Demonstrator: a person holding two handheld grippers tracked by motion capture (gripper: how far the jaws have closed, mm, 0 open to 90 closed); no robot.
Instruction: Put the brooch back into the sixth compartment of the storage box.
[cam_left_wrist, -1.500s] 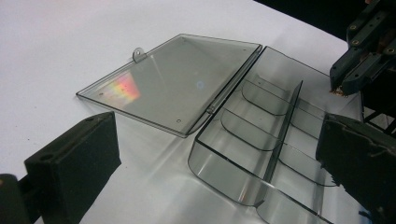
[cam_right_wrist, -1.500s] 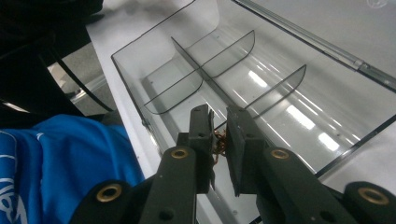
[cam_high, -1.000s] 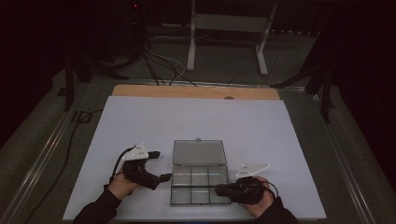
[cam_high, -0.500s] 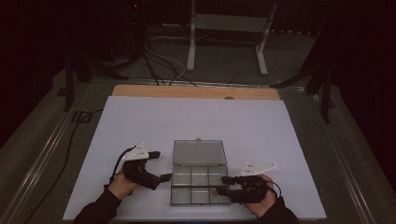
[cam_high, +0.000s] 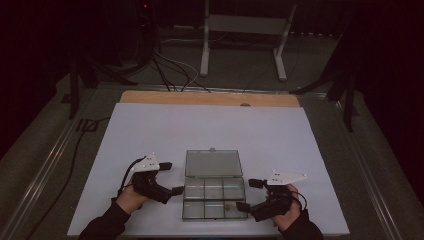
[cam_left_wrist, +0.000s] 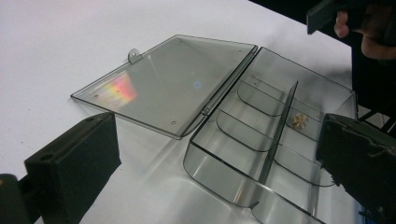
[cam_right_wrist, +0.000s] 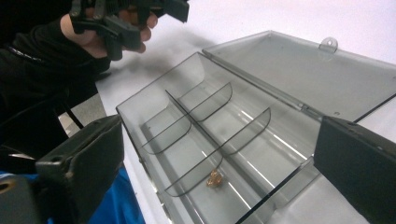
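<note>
A clear plastic compartment box (cam_high: 193, 209) lies open in front of me, its lid (cam_high: 213, 164) folded flat behind it. A small tan piece (cam_high: 226, 205) (cam_left_wrist: 299, 121) (cam_right_wrist: 215, 178) rests in a front compartment toward the right end. My right gripper (cam_high: 250, 194) (cam_right_wrist: 222, 135) stands open at the box's right end; its jaws have just been opening, and nothing is pressed between them. At the box's left end my left gripper (cam_high: 171, 177) (cam_left_wrist: 217, 140) is open too, one jaw close to the wall. The other compartments look empty.
The box sits on a white sheet (cam_high: 150, 130) covering the table, with a wooden strip (cam_high: 165, 97) along the far edge. Cables (cam_high: 170, 70) and metal stand legs (cam_high: 205, 50) lie on the dark floor beyond. A cable (cam_high: 75, 150) trails off the table's left side.
The right gripper's jaws have spread from nearly shut to wide open at the box's right front corner. The left gripper and the box have kept still.
</note>
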